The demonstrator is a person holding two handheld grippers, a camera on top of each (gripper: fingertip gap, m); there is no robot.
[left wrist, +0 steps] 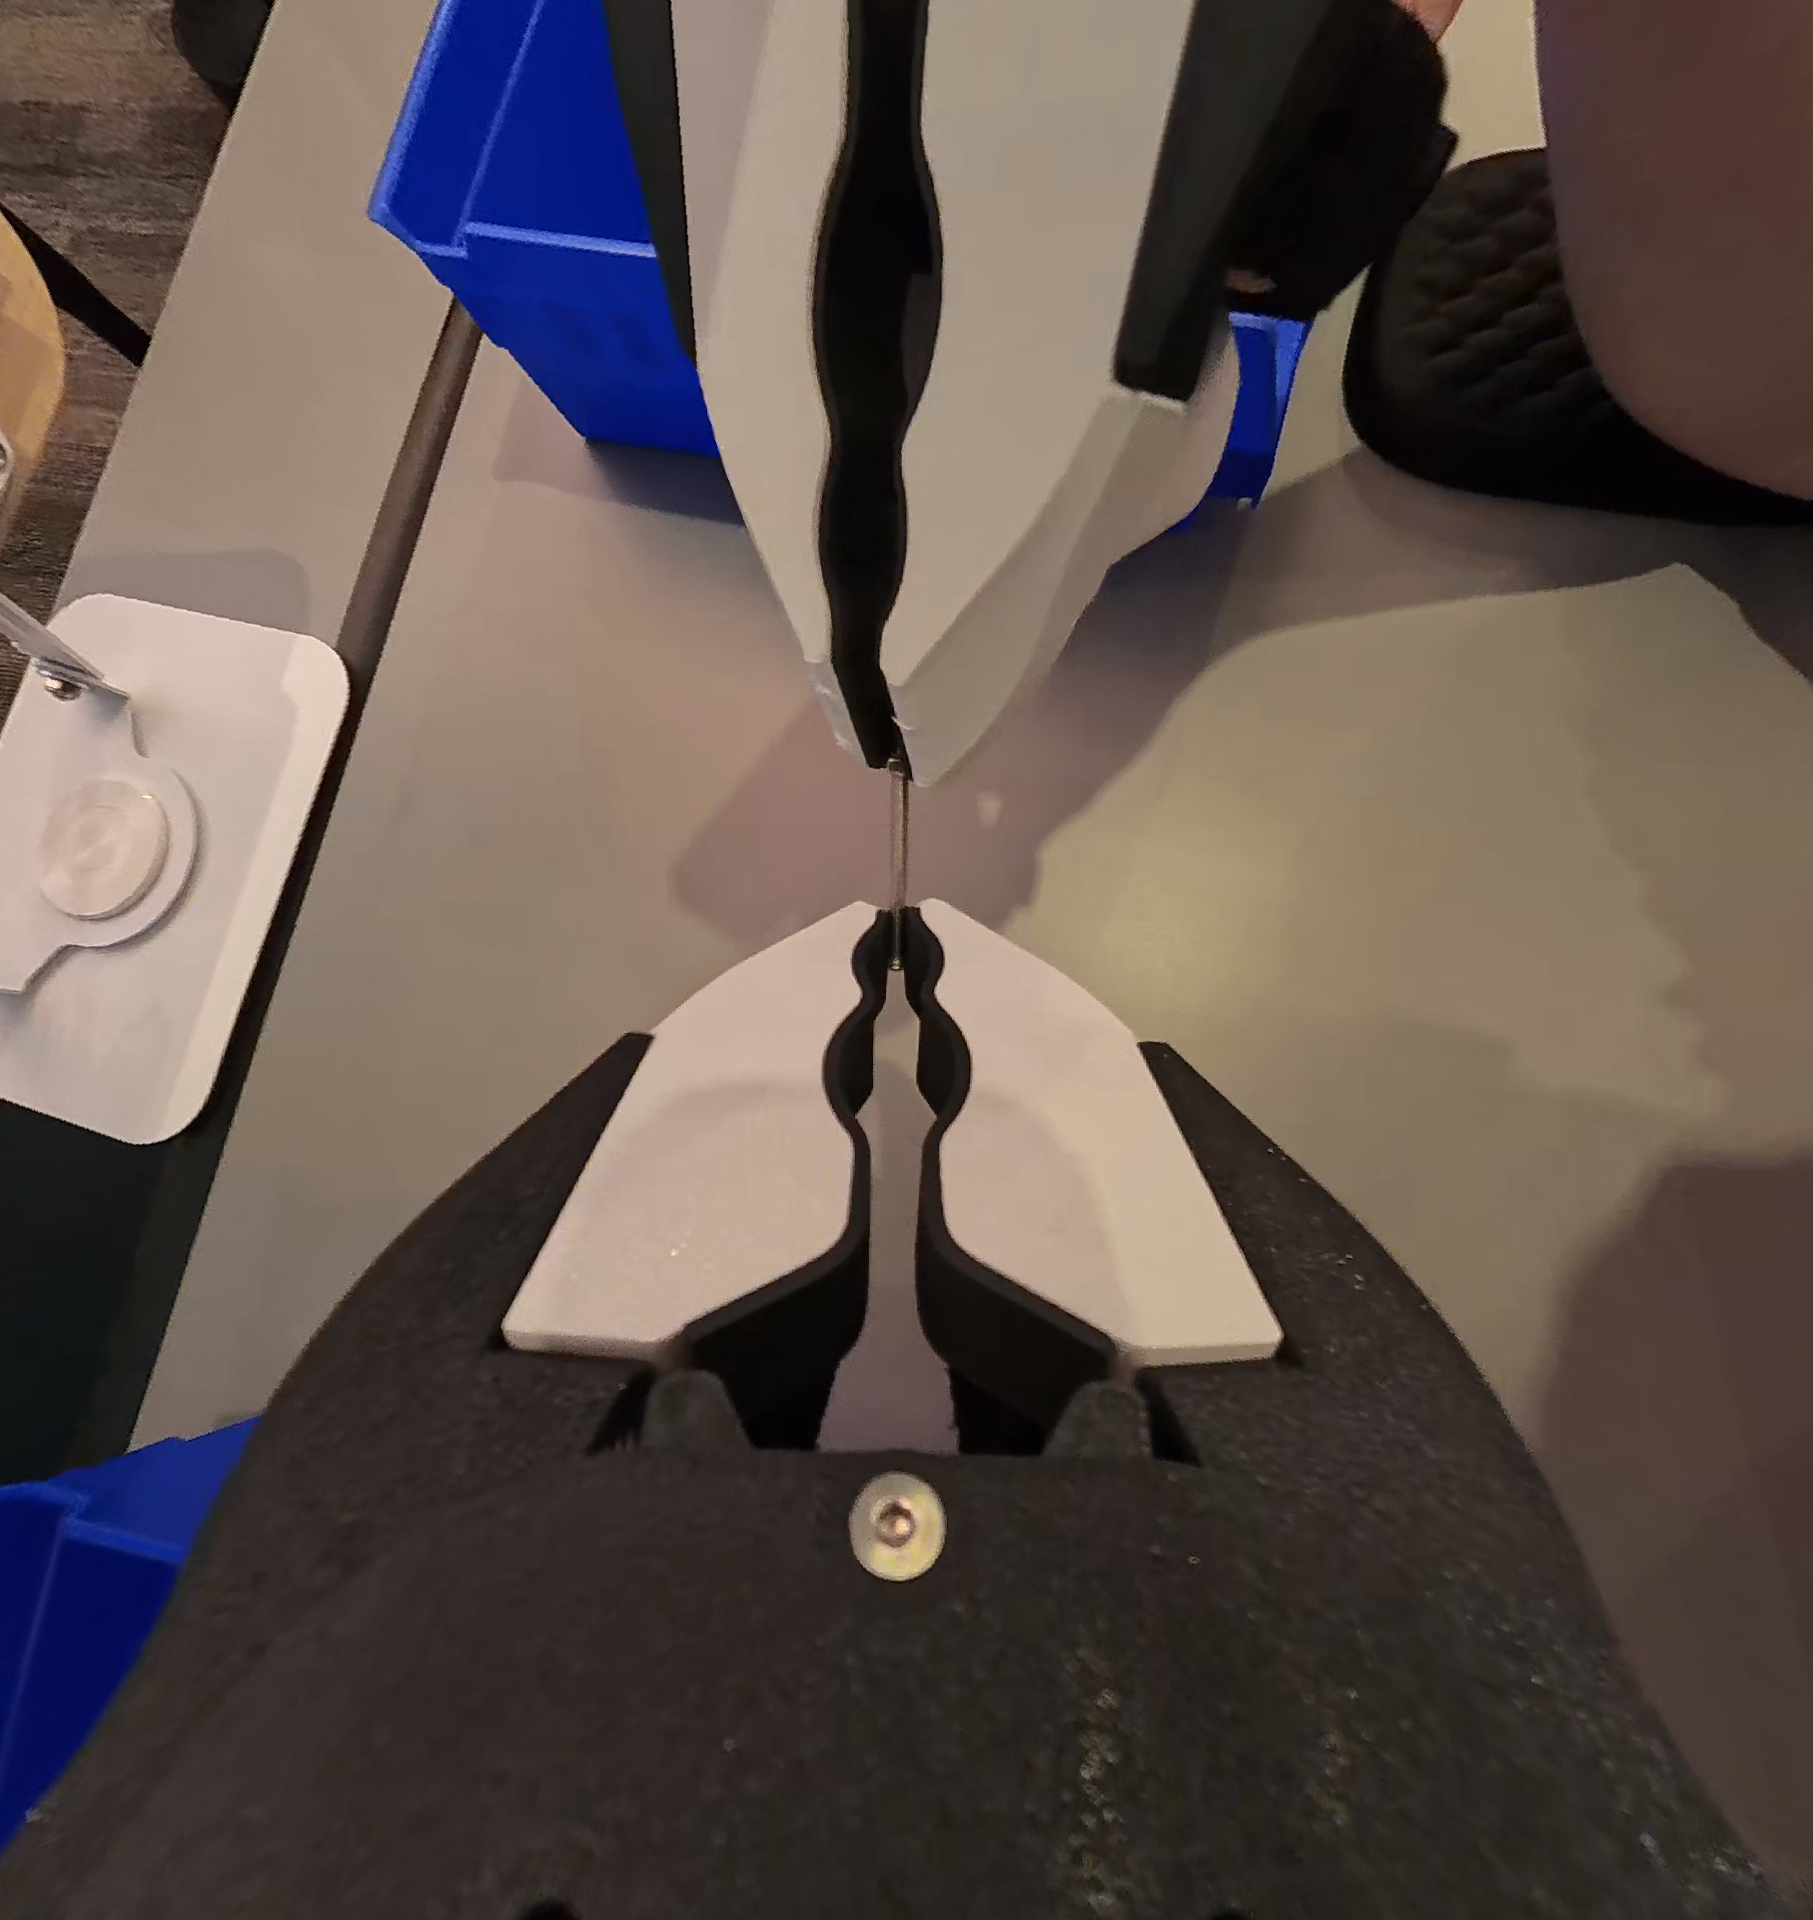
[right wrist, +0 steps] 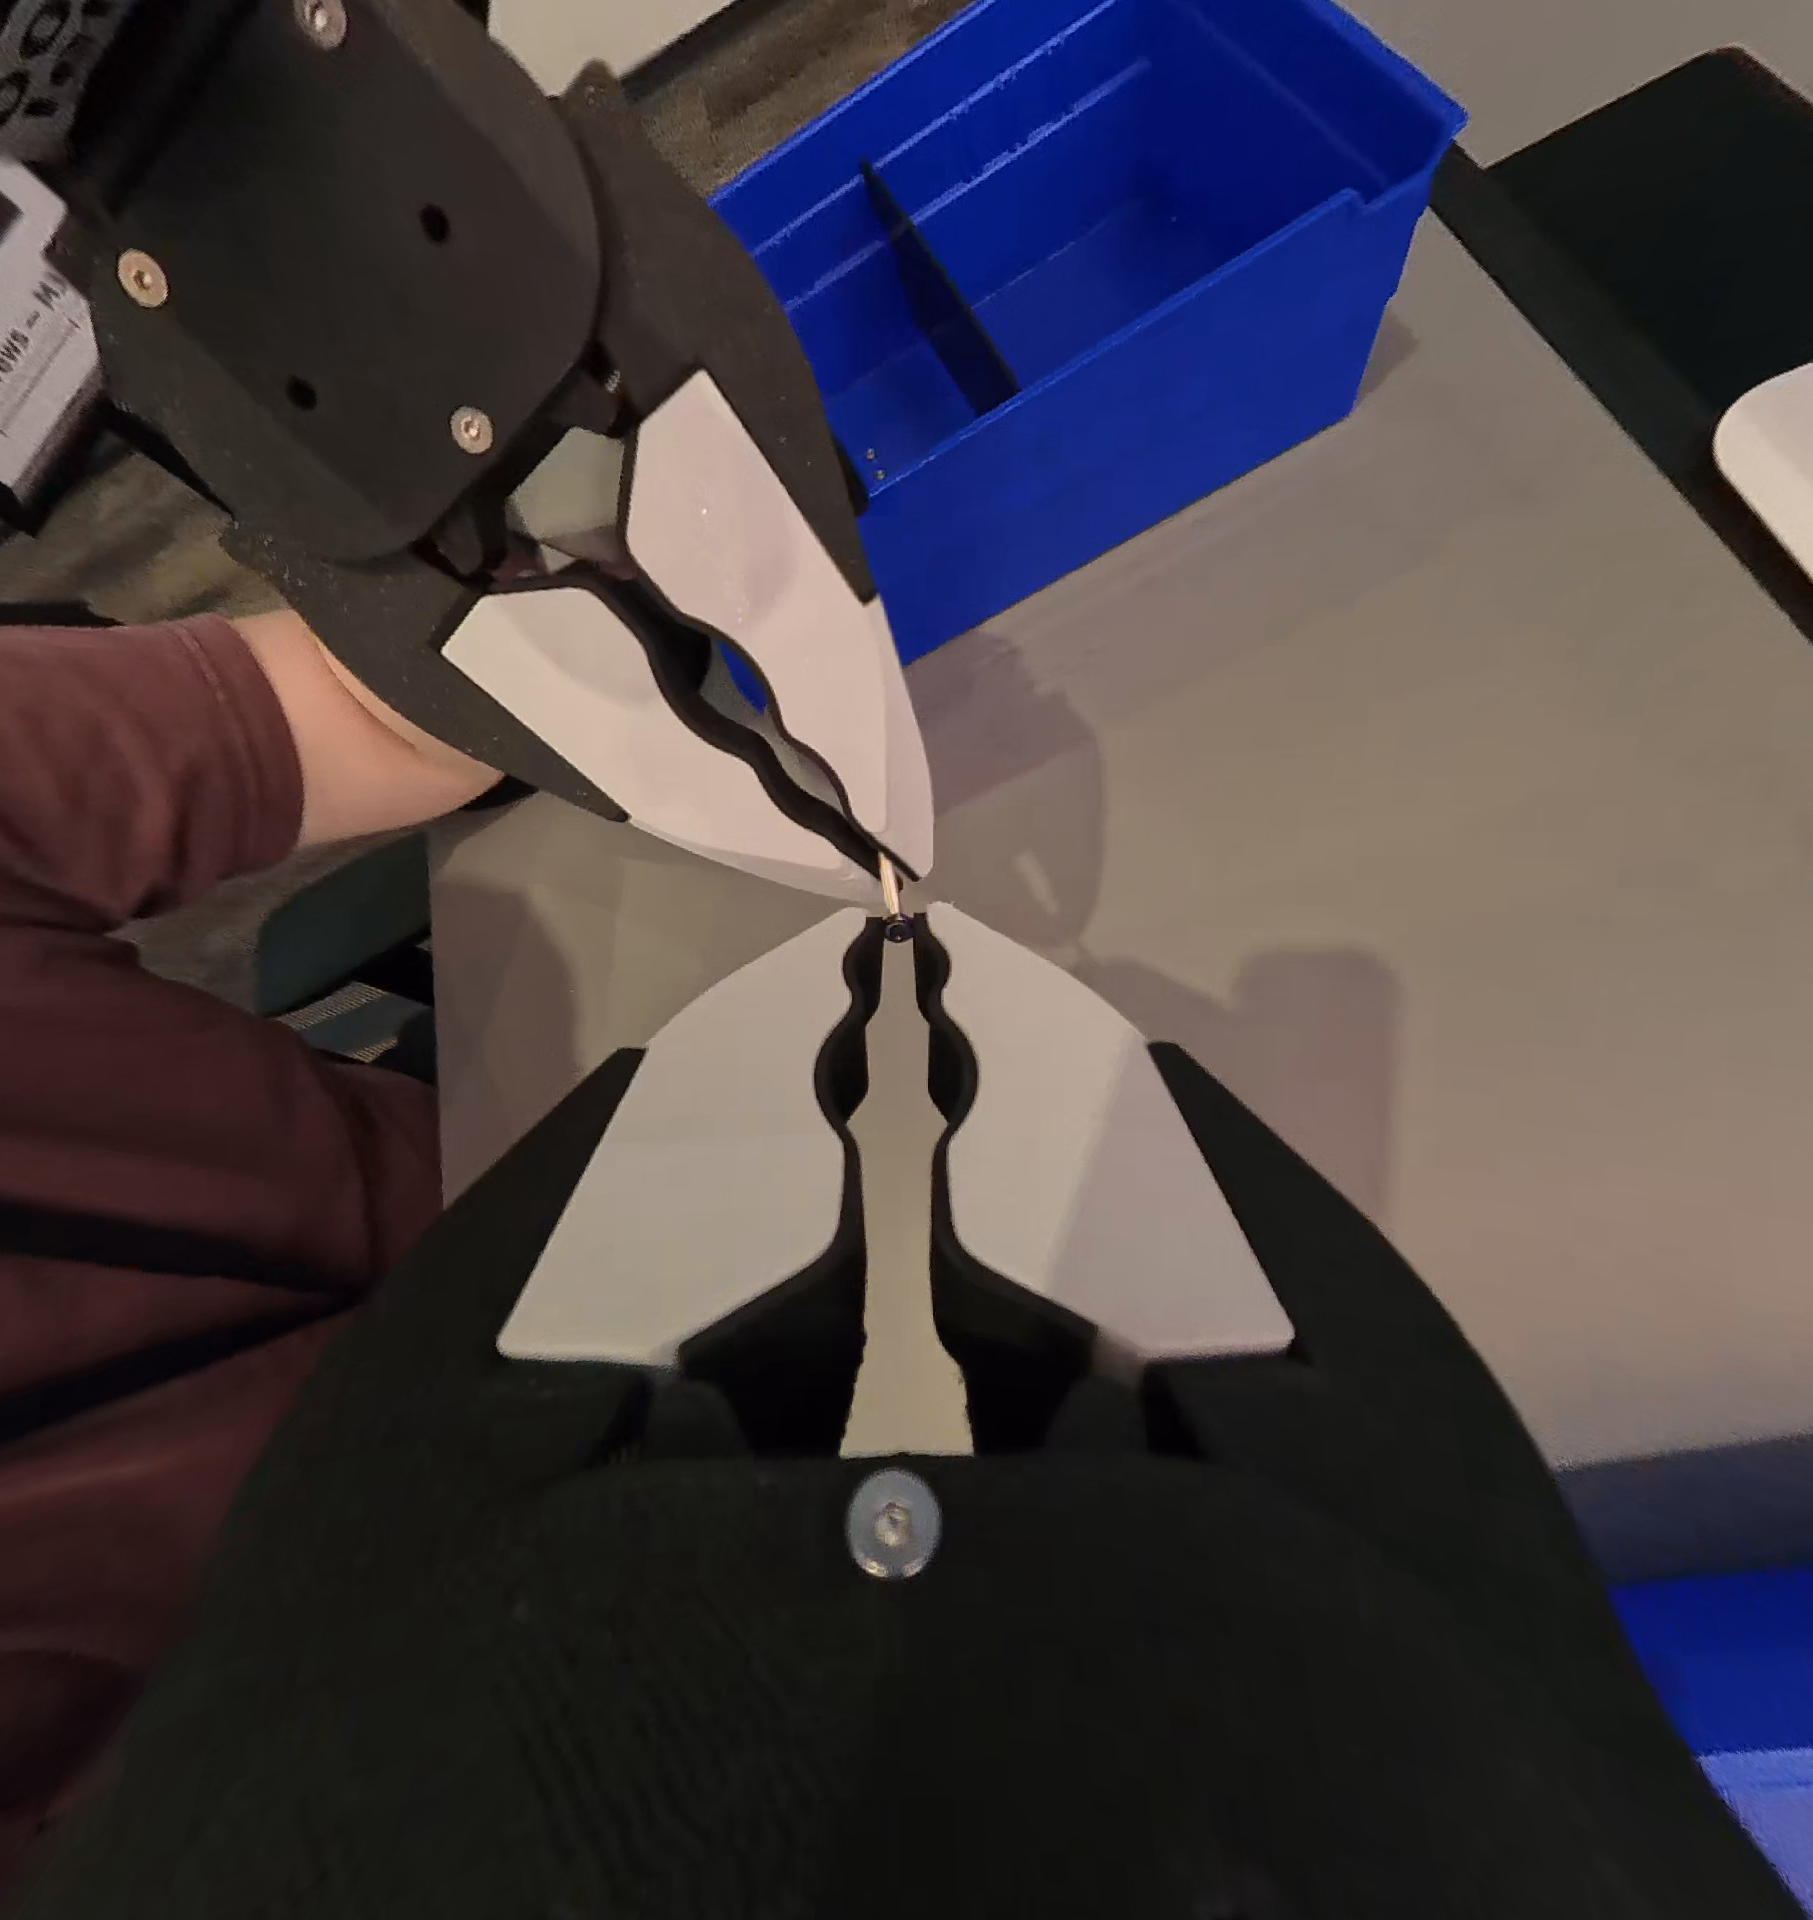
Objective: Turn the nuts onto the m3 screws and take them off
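A thin silver M3 screw [left wrist: 897, 842] spans the short gap between the two gripper tips, above the grey table [left wrist: 1401, 831]. My left gripper [left wrist: 897, 920] is shut on its near end. My right gripper [left wrist: 886, 753] comes in from the top, shut at the screw's far end. In the right wrist view, my right gripper [right wrist: 897, 923] pinches a small dark nut [right wrist: 897, 933] at its tips. The left gripper [right wrist: 886, 878] reaches in from the upper left with the screw [right wrist: 886, 891] pointing at the nut. The thread inside the nut is hidden.
A blue bin [right wrist: 1141, 499] with a divider stands beyond the grippers and shows behind the right gripper [left wrist: 549, 260]. Another blue bin [left wrist: 50, 1610] is near left. A white metal plate [left wrist: 206, 831] lies at the table's left edge. A person's sleeve [right wrist: 102, 831] is on the left. Only a small space, under 4 cm, lies between the two pairs of fingers.
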